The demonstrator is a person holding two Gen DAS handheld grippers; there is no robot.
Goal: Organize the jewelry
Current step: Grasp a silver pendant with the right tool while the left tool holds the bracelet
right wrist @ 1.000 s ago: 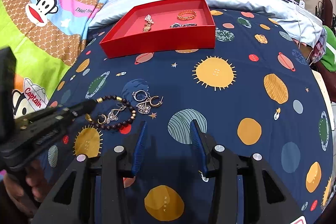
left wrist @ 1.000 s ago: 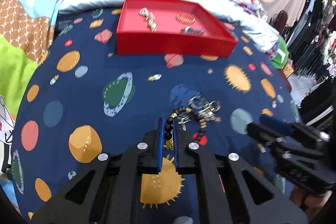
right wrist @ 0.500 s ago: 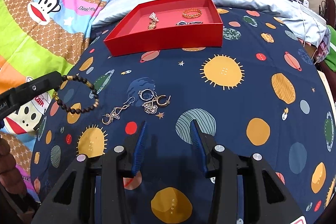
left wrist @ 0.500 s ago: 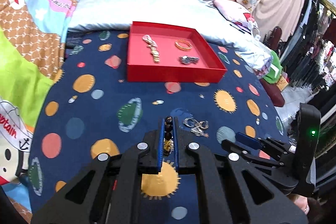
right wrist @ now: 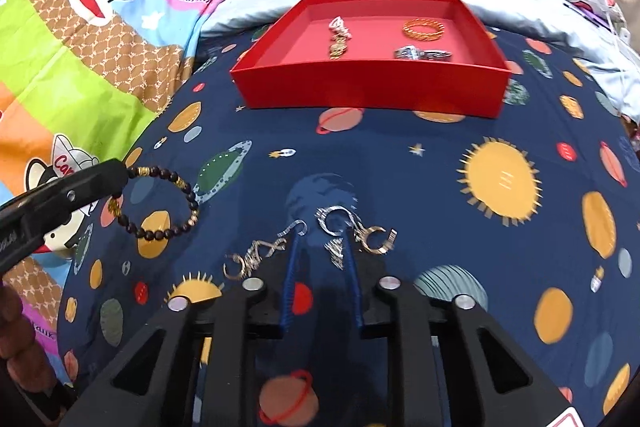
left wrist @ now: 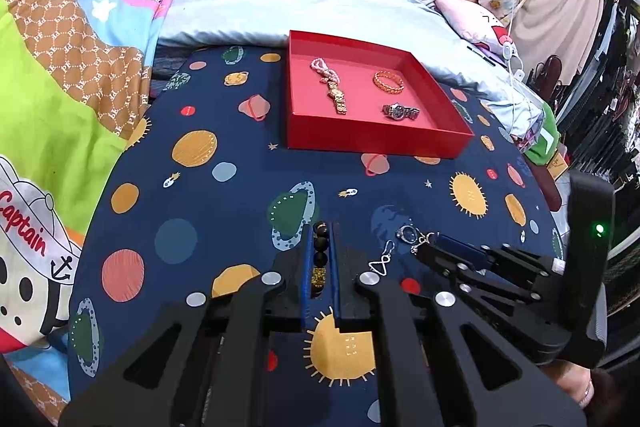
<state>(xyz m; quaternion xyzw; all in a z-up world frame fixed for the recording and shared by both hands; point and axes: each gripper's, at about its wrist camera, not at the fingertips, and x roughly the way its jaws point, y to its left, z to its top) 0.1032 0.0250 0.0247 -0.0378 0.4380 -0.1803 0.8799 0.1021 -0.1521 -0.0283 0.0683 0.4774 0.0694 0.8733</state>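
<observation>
Left claw [left wrist: 321,259] pinches the bead bracelet [right wrist: 168,203]. Right claw [right wrist: 322,247], jaws just closing, straddles a silver earring [right wrist: 334,227] without gripping.

Left gripper [left wrist: 320,259] clamped, right gripper [right wrist: 322,247] jaws closing

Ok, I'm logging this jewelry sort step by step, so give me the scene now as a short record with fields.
surface: navy planet-print bedsheet
tray: red tray, at the far side of the sheet
in tray: gold bangle, silver watch, gold and pink piece
left gripper: shut on beaded bracelet, lifted clear of the sheet
right gripper: jaws have just been closing around silver earrings on the sheet
still loose: figure-eight earring
</observation>
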